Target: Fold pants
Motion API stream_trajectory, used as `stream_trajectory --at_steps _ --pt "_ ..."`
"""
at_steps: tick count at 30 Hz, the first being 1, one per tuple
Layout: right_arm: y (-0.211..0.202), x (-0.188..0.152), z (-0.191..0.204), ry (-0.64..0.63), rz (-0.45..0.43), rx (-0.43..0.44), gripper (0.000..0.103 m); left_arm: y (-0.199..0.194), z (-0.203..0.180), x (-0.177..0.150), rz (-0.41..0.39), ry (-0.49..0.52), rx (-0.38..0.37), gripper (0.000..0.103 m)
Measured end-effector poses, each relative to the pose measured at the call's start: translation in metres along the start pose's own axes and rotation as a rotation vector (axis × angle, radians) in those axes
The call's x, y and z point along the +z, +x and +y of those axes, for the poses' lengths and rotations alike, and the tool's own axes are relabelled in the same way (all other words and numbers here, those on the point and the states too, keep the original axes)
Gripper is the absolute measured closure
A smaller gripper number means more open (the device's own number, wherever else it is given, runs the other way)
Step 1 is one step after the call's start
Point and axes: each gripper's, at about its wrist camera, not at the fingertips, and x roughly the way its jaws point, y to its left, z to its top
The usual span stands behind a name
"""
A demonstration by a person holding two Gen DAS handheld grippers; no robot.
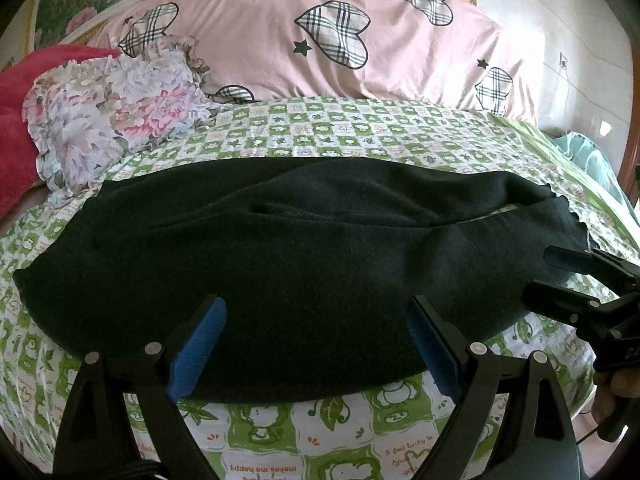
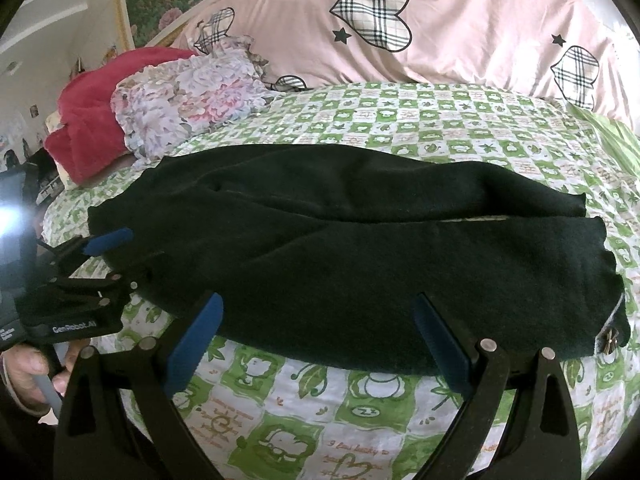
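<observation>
Black pants (image 1: 300, 248) folded lengthwise, far leg perhaps hidden; both grippers' fingers (image 1: 198, 350) spread.

Left black gripper with blue pads (image 1: 316, 344): jaws spread wide, lower frame centre. Right black gripper with blue pads (image 2: 320, 344): jaws likewise spread wide, lower frame centre.

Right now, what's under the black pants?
The pants lie flat on the green-and-white checked bedsheet, which shows all around them. Whatever is directly beneath the fabric is covered, so anything between them and the sheet can't be seen.
</observation>
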Motion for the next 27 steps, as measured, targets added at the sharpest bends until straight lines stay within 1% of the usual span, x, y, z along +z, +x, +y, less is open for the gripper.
stream_trajectory --at_steps 11,22,27 --pt "0.0001 0.0009 0.0030 0.001 0.000 0.000 0.007 0.0009 -0.0011 0.0003 0.001 -0.004 0.001 0.011" --pt "-0.0026 0.0009 0.0094 0.007 -0.009 0.006 0.007 0.0016 -0.0016 -0.0012 0.011 -0.002 -0.019 0.010" --pt "-0.0028 0.0011 0.0065 0.010 -0.009 0.008 0.007 0.0017 -0.0029 -0.0029 0.017 -0.003 -0.024 0.010"
